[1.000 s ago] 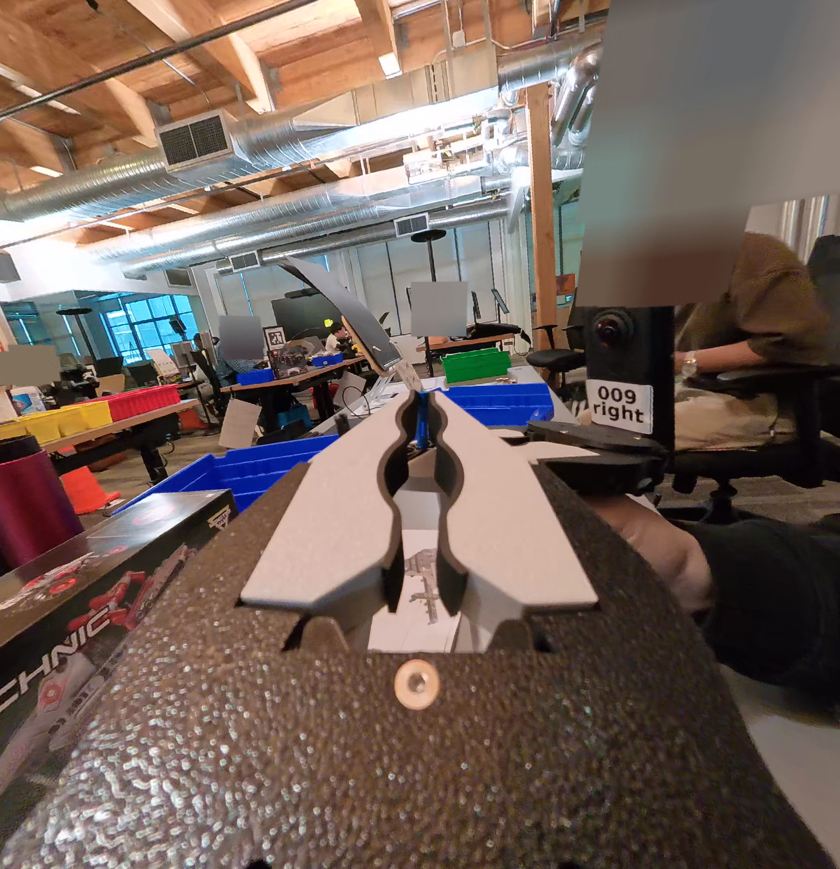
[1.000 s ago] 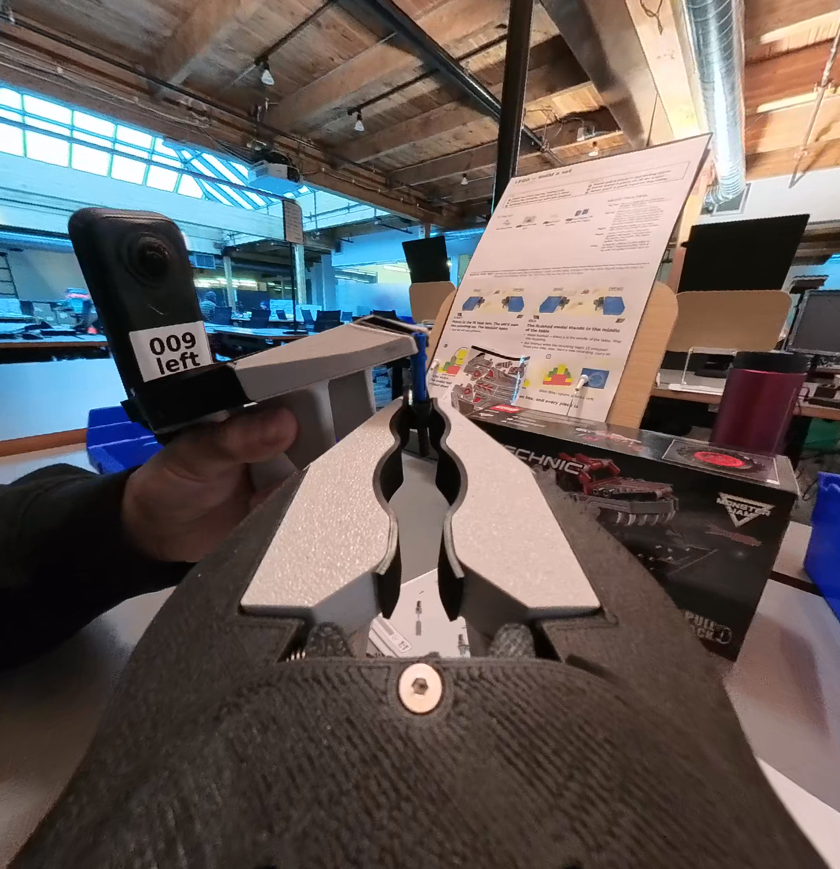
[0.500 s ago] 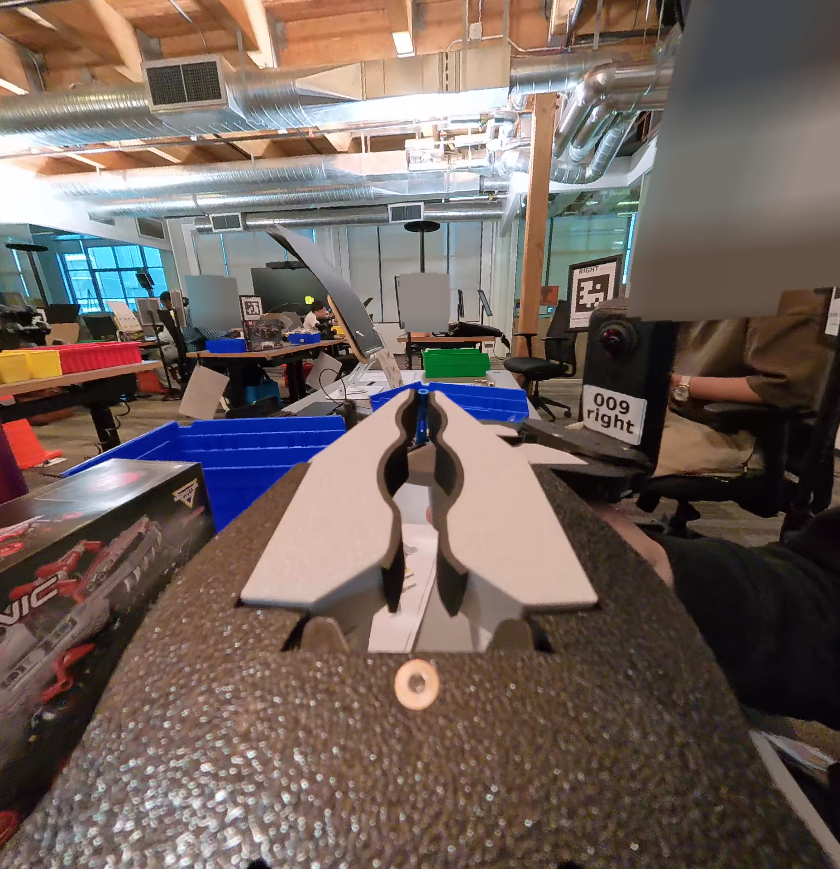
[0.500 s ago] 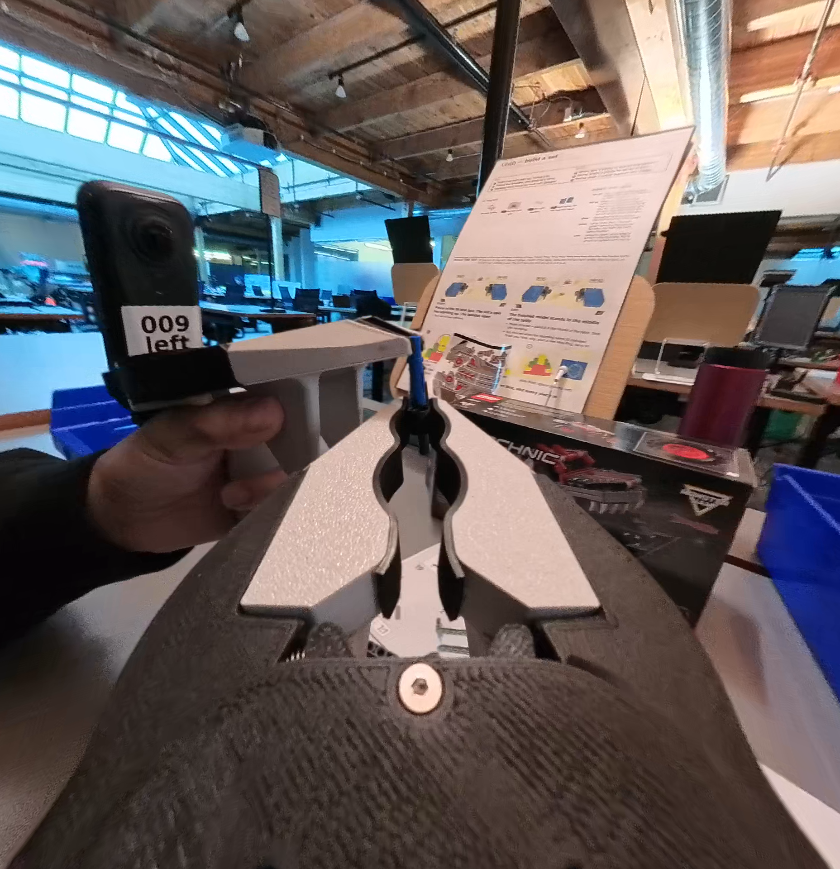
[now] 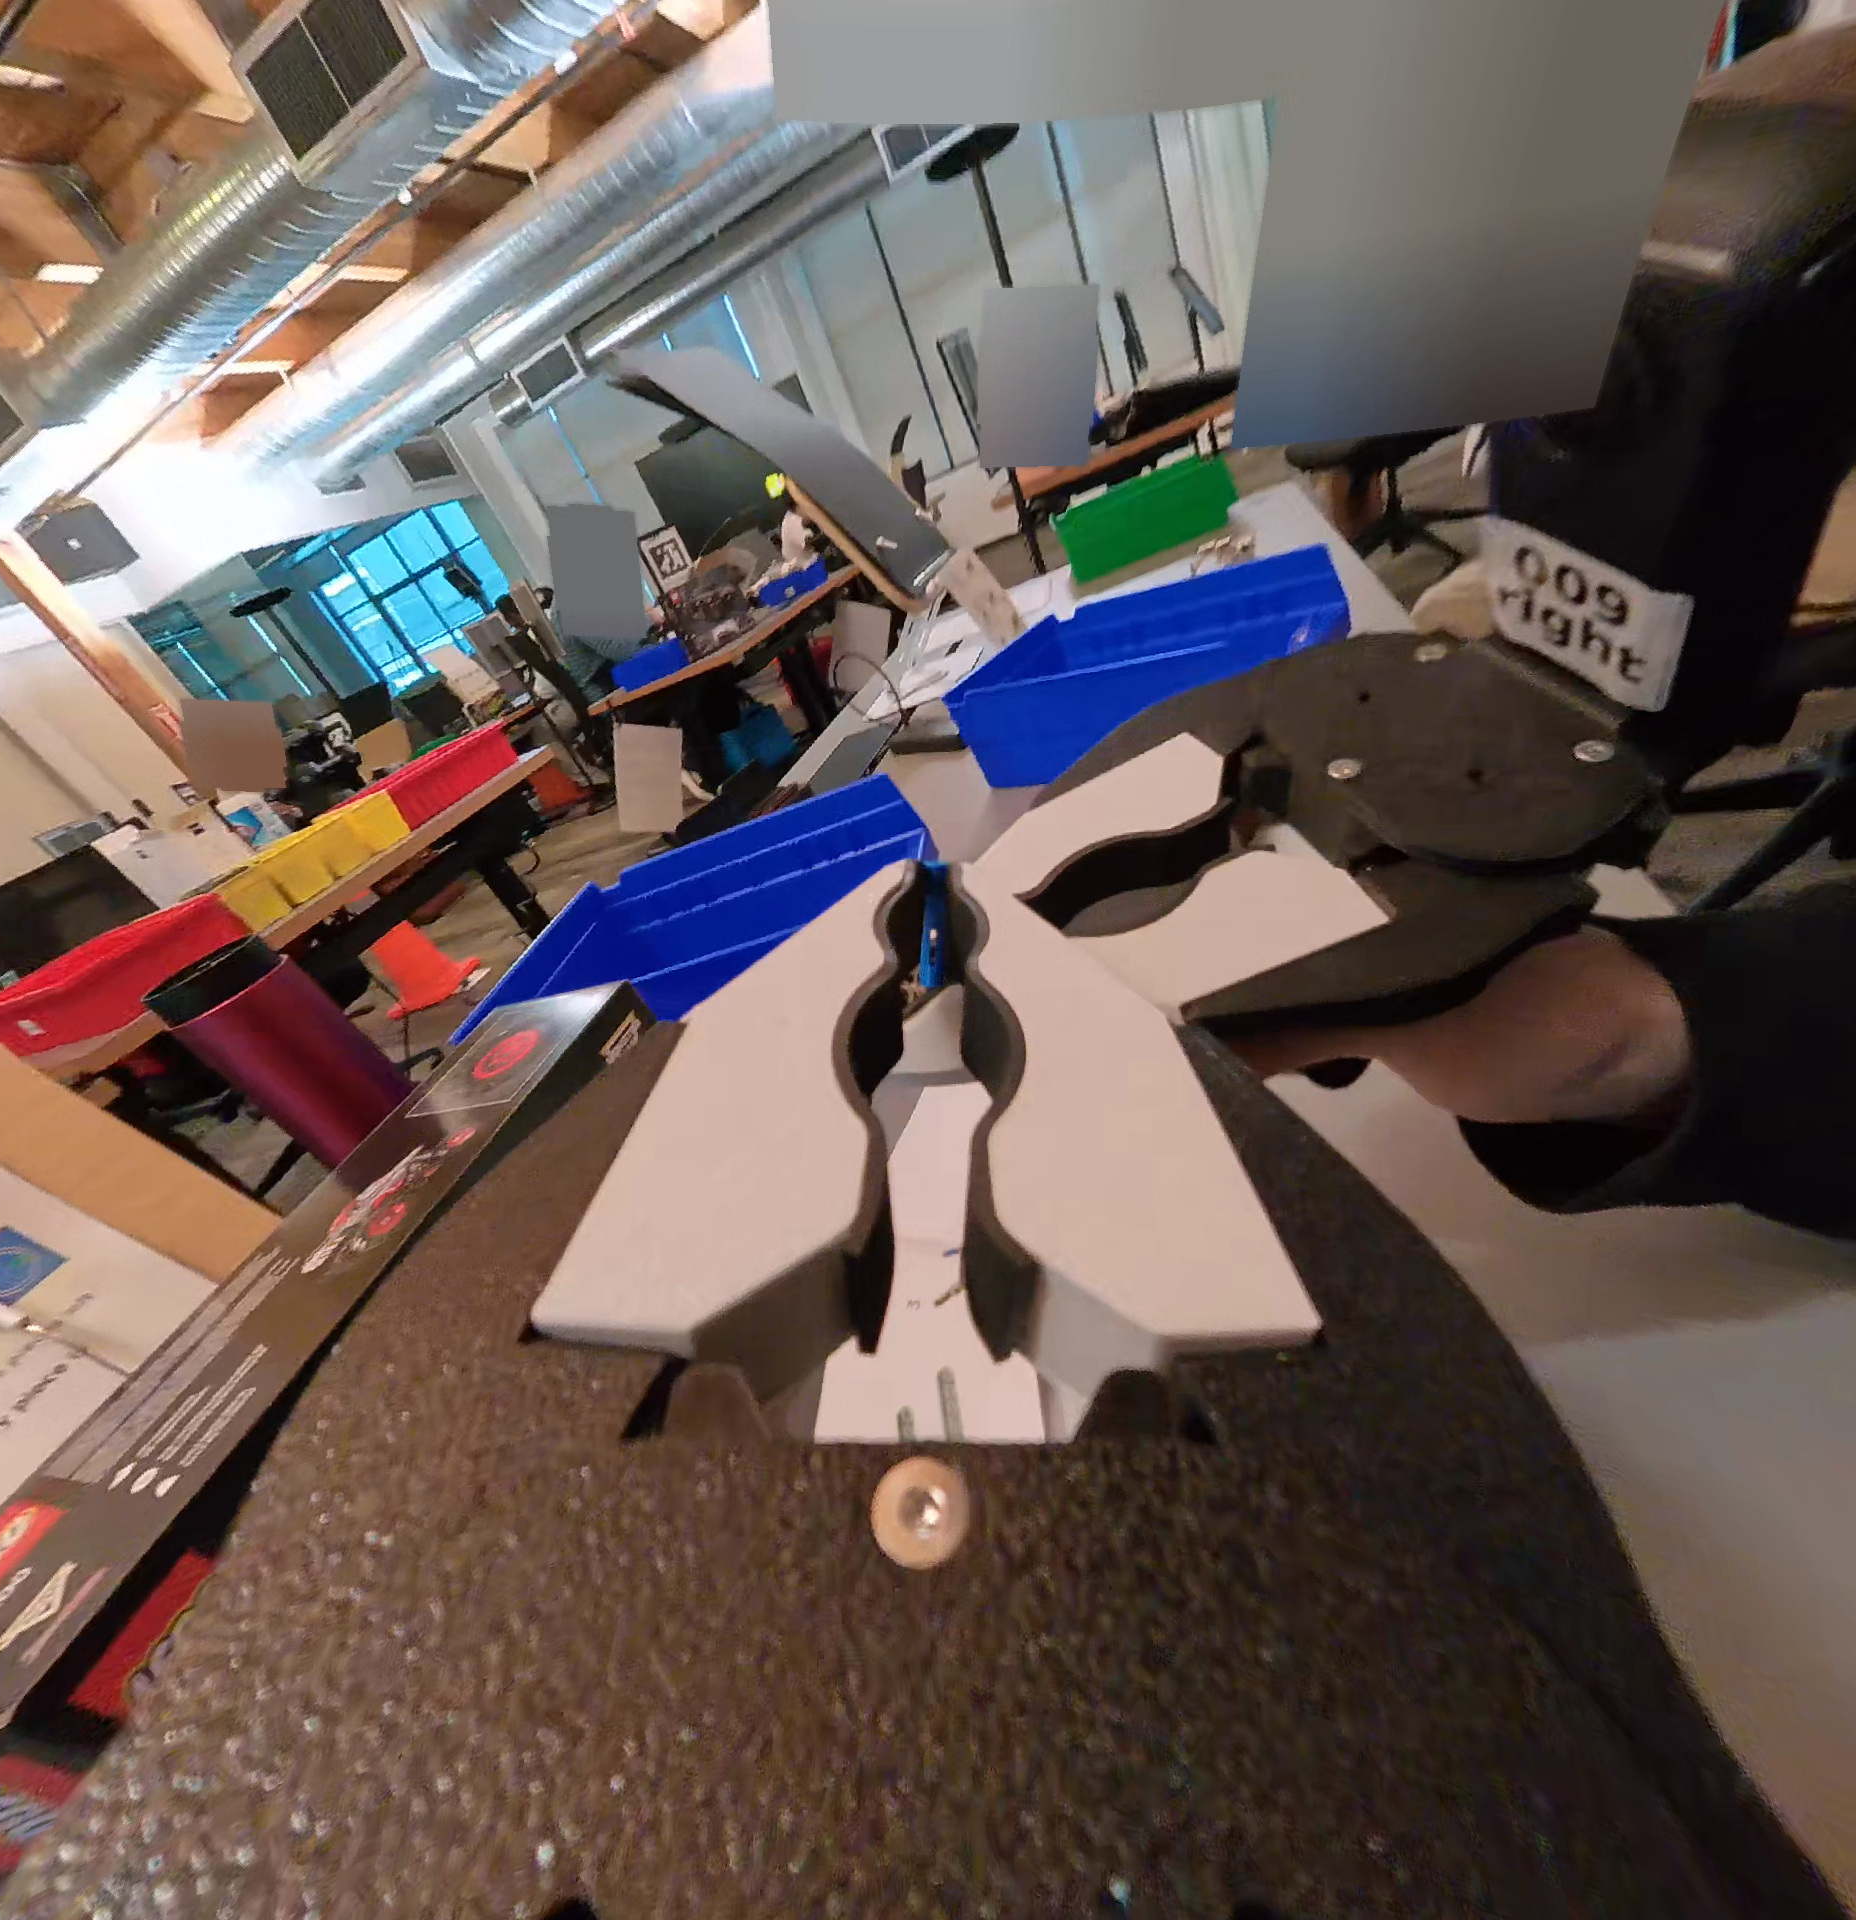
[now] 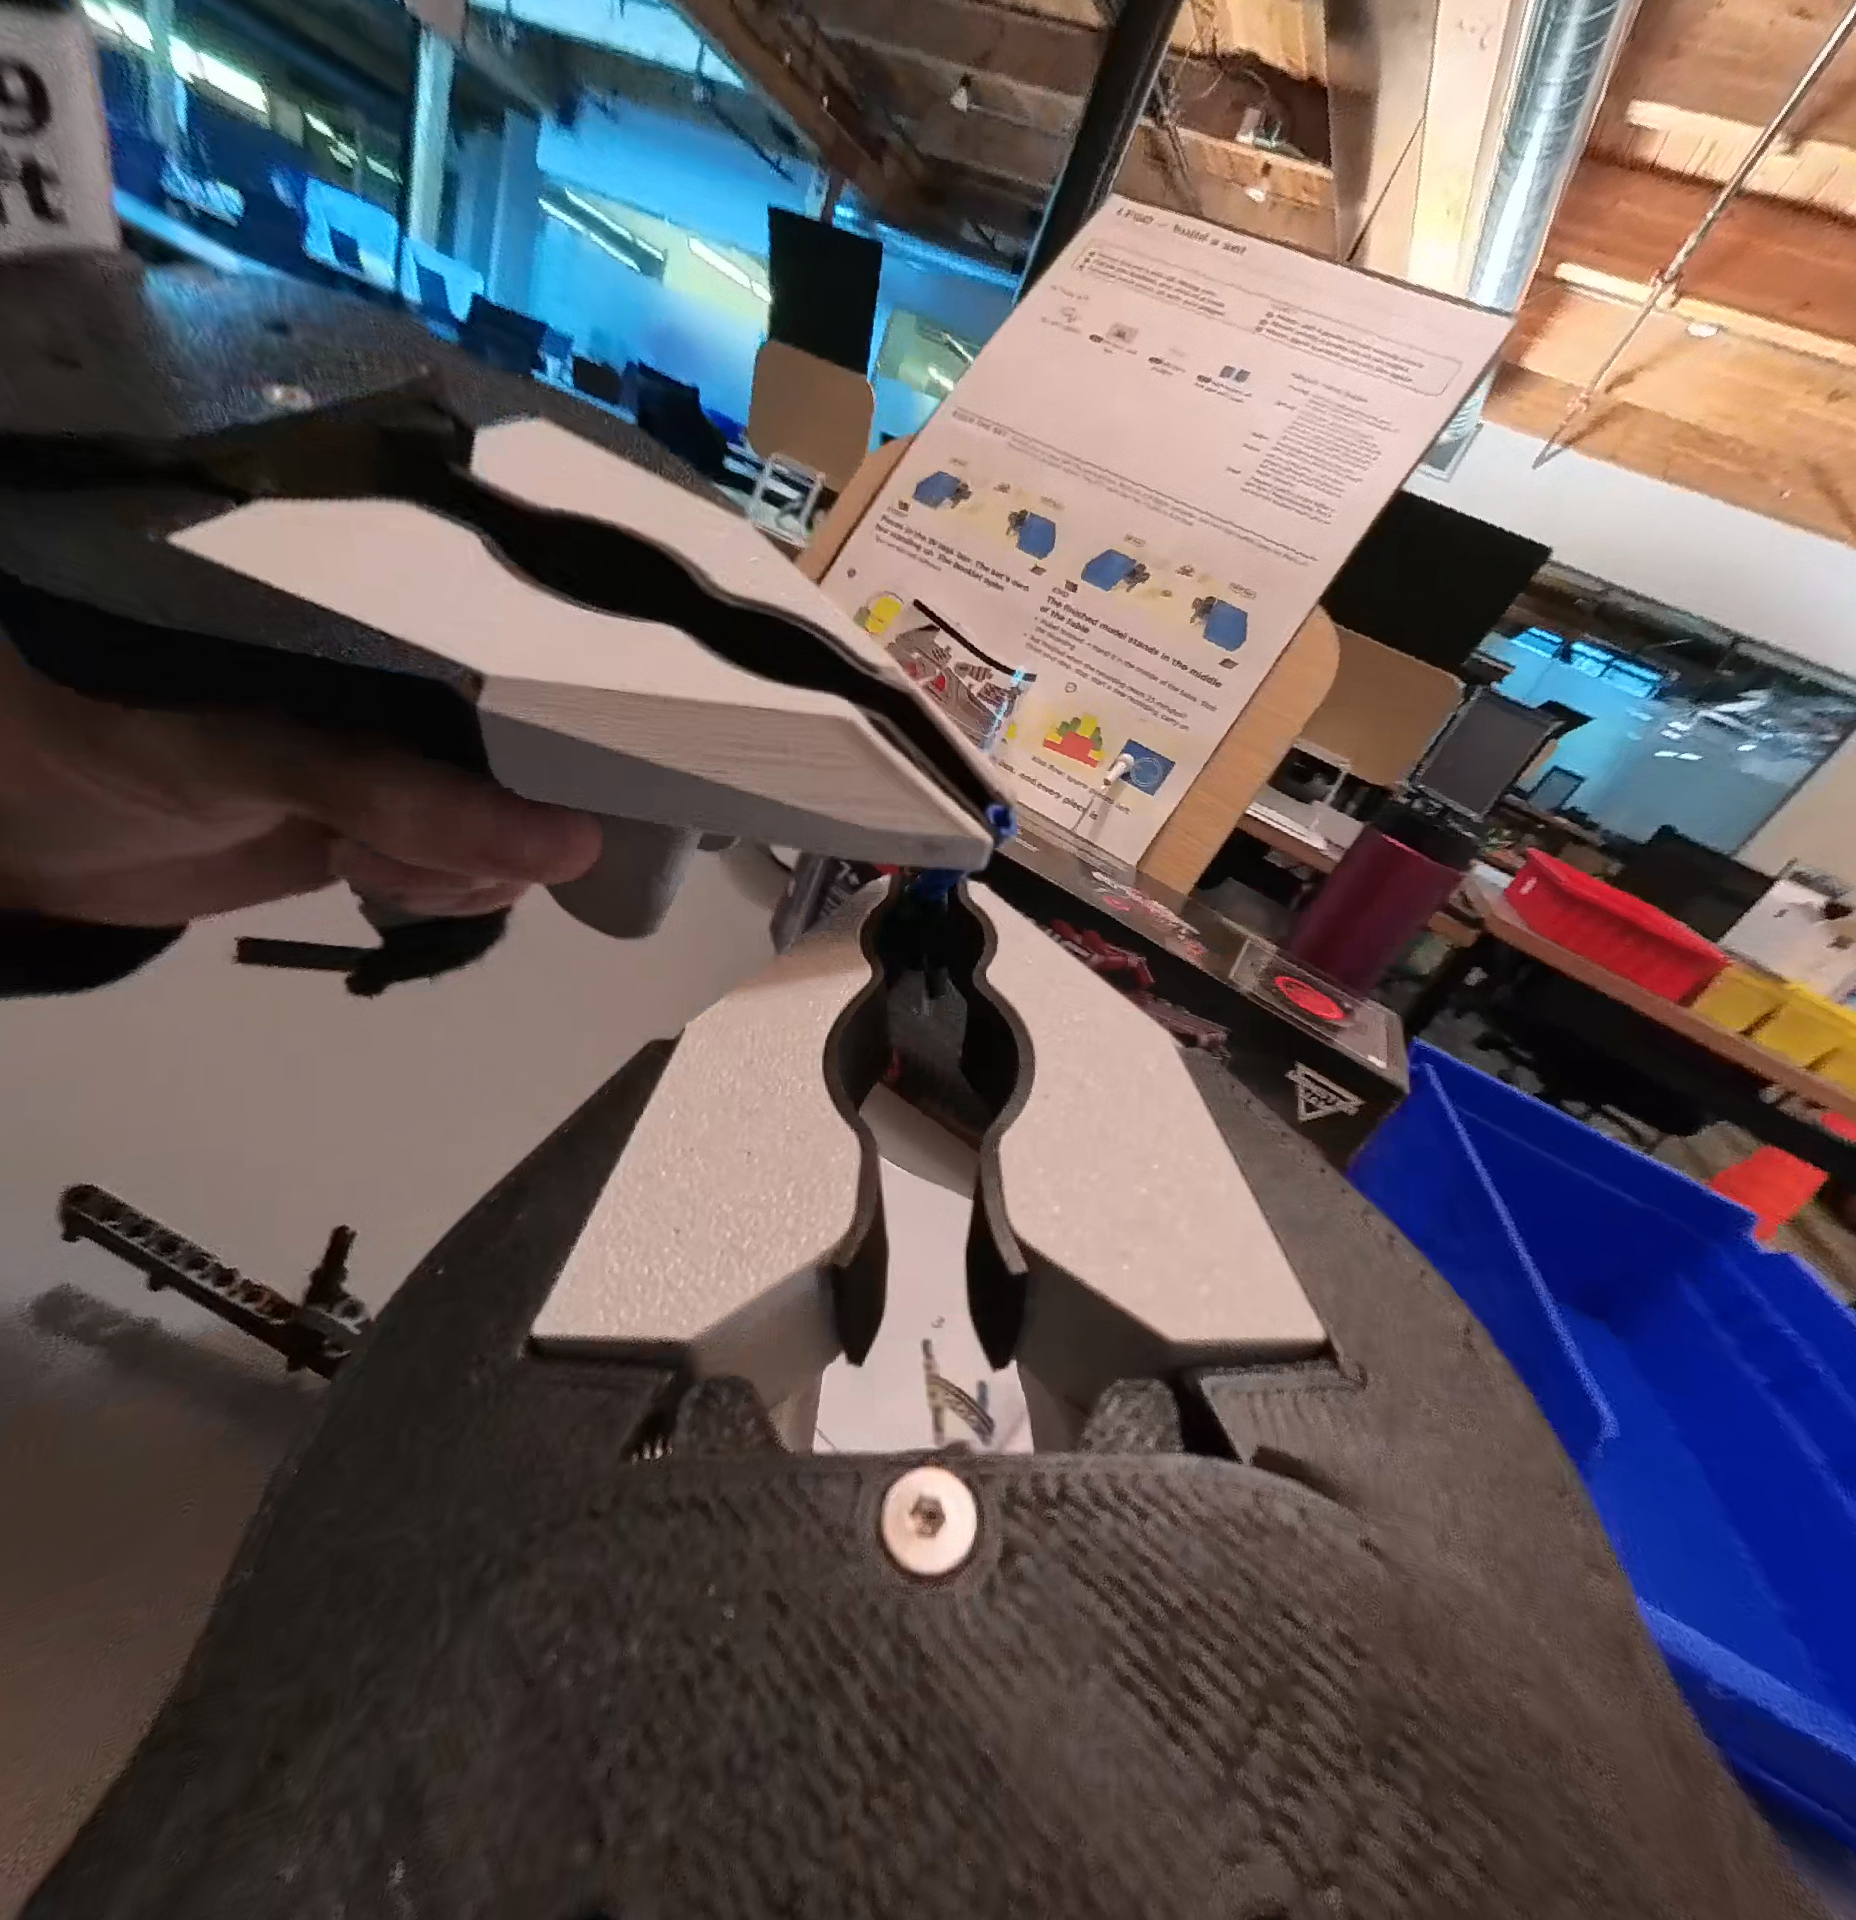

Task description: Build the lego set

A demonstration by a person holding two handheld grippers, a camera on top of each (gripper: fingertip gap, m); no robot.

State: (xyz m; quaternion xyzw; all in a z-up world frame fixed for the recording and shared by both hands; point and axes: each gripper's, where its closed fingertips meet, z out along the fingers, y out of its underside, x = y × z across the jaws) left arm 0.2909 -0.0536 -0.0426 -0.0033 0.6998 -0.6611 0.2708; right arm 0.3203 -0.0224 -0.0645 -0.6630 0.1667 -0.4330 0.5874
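My left gripper is shut on a thin blue lego pin. My right gripper is shut on a small black lego piece with a blue bit at its top. The two grippers meet tip to tip. In the right wrist view the left gripper comes in from the upper left, and the blue pin's end pokes out just above my right fingertips. In the left wrist view the right gripper comes in from the right. A long black lego beam lies on the white table.
The black lego box stands on the table. Blue bins are close by, one right beside my right gripper. A maroon cup and an instruction board stand behind. An instruction sheet lies below the grippers.
Both grippers have rolled and dipped toward the table. The left gripper now crosses above the right fingertips at an angle. Both stay shut on their pieces.
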